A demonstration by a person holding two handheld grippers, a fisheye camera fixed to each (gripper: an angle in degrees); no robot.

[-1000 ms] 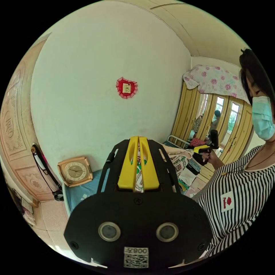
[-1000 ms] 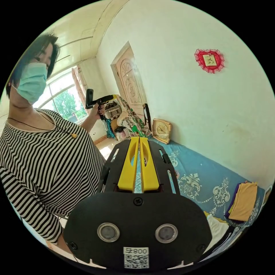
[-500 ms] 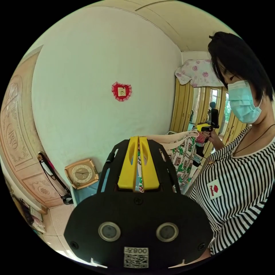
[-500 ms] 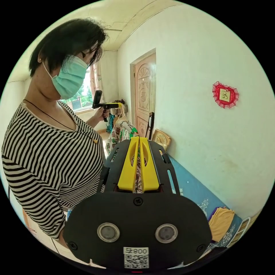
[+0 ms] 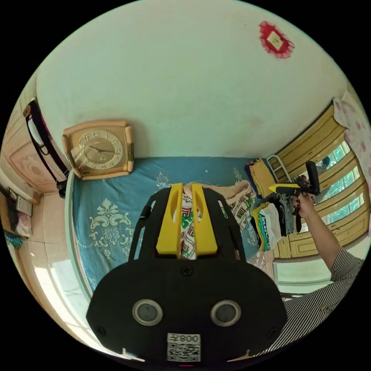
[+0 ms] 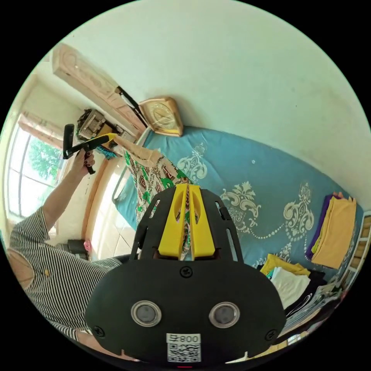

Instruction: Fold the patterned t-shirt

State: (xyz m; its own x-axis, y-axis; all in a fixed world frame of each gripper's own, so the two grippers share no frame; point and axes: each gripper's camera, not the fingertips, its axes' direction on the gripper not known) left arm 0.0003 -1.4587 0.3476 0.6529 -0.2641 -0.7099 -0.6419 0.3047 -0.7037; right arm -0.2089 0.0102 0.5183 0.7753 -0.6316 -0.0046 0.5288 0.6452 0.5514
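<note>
1. Above the blue bedspread (image 6: 266,181) I hold the patterned t-shirt (image 6: 152,174) stretched between my two hands, hanging clear of the bed.
2. My left gripper (image 5: 187,193) has its yellow jaws nearly together with a strip of the green-and-cream fabric (image 5: 188,228) pinched between them — both jaws press on it.
3. My right gripper (image 6: 188,193) is closed the same way on another part of the shirt; in the left gripper view it sits out at arm's length (image 5: 284,188) by the folded clothes stack (image 5: 272,224).
4. Half a second ago both cameras looked at the wall and my upper body; now they tip down onto the bed, with the clock (image 5: 99,148) leaning at its head and the mattress spread below.
5. That tells me I have swung the shirt from up in front of me out over the bed — my arms are spread wide, so the cloth is pulled fairly taut.
6. My guess is that the shaking-out is done and laying it flat comes next; no fold is made yet.
</note>
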